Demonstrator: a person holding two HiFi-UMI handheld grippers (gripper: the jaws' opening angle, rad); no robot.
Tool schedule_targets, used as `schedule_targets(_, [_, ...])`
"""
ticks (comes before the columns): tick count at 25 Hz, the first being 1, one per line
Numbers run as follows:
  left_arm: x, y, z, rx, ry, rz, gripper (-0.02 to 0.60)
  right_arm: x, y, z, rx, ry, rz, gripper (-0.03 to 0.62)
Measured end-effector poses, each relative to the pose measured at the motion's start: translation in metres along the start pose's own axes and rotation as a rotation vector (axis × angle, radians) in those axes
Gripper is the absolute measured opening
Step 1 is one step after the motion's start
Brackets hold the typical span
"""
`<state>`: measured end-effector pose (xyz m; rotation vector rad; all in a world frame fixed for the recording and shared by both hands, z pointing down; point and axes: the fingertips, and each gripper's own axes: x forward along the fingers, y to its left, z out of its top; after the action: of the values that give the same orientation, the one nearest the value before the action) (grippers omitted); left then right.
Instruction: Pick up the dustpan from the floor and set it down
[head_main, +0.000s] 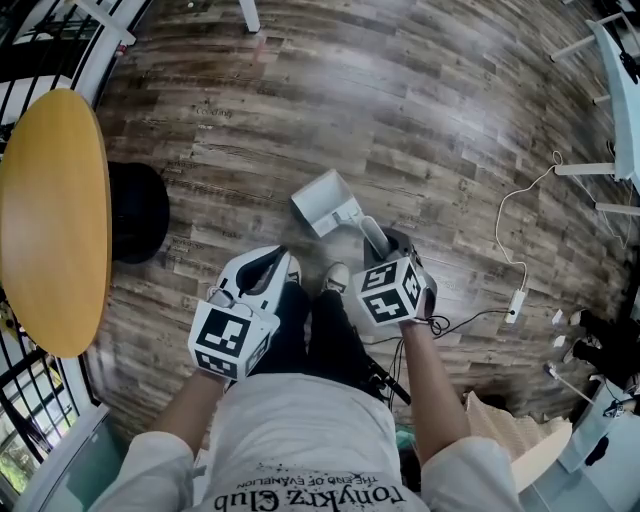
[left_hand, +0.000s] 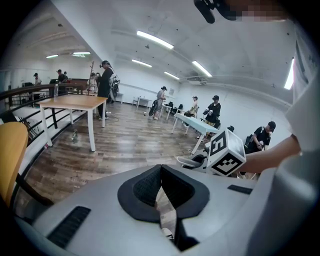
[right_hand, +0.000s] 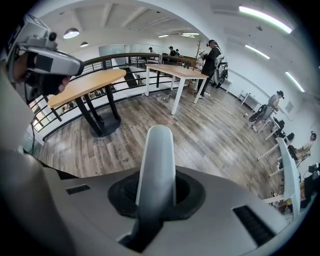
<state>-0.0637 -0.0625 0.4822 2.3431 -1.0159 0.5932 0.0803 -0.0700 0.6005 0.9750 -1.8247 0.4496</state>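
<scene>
A white dustpan (head_main: 325, 200) hangs over the wooden floor just ahead of the person's feet. Its pan points up-left in the head view and its long handle runs back into my right gripper (head_main: 385, 240). In the right gripper view the pale rounded handle (right_hand: 157, 165) stands straight up out of the dark pads, and my right gripper (right_hand: 156, 192) is shut on it. My left gripper (head_main: 275, 262) is to the left of the dustpan, apart from it. In the left gripper view, my left gripper (left_hand: 161, 172) has its pads meeting at the tips with nothing between them.
A round yellow table (head_main: 50, 220) on a black base (head_main: 135, 210) stands at the left beside a railing. A white power strip and cable (head_main: 515, 300) lie on the floor at the right, near white table legs (head_main: 620, 90). Several people stand far off around a wooden table (left_hand: 75, 102).
</scene>
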Motion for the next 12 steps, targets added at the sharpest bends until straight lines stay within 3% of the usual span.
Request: schedule_targets(12, [0.006,0.005,0.000,0.000,0.011,-0.009,0.023,0.018,-0.006,-0.002,0.044,0.009,-0.015,0.055])
